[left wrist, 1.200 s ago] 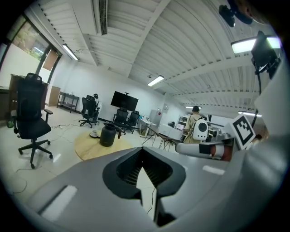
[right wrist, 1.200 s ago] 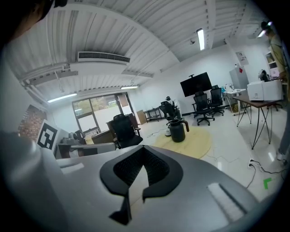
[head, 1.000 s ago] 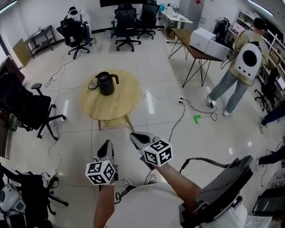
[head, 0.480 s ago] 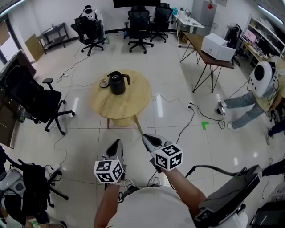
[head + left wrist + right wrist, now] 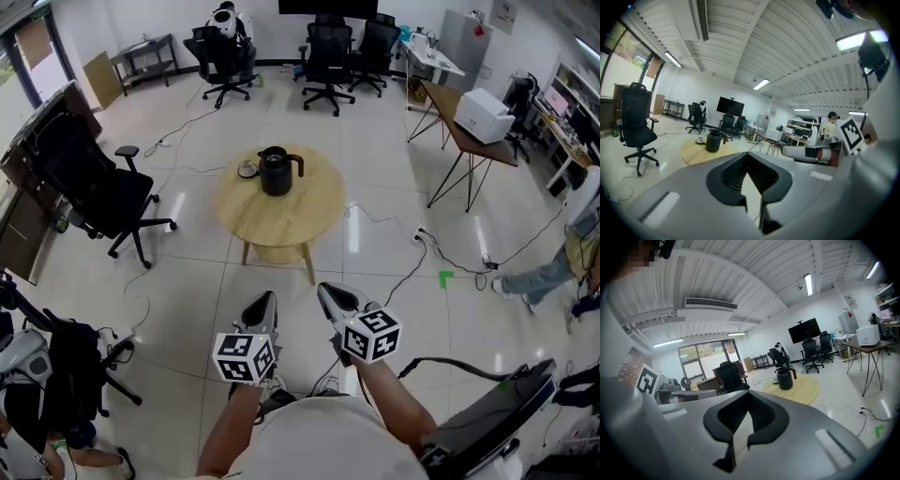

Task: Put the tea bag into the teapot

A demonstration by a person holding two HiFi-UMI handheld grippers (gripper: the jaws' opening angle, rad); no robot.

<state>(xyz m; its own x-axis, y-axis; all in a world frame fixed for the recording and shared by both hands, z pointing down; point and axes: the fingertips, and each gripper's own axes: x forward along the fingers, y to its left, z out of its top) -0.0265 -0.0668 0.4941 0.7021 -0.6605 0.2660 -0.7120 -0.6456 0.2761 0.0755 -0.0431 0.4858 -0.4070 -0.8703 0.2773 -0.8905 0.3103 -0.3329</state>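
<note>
While you stand well back from the bench (image 5: 281,214), the left gripper (image 5: 262,302) and right gripper (image 5: 333,296) are held near your body, jaws closed on nothing. The teapot (image 5: 276,172) sits on the bench beside a small dish (image 5: 247,170). I can't spot the tea bag from here. This fits either an approach to pick it up or the bag already being in the pot. Any work on the pot needs you at the bench.

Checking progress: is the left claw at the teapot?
No, the left claw hangs over the floor, well short of the round table that carries the teapot.
</note>
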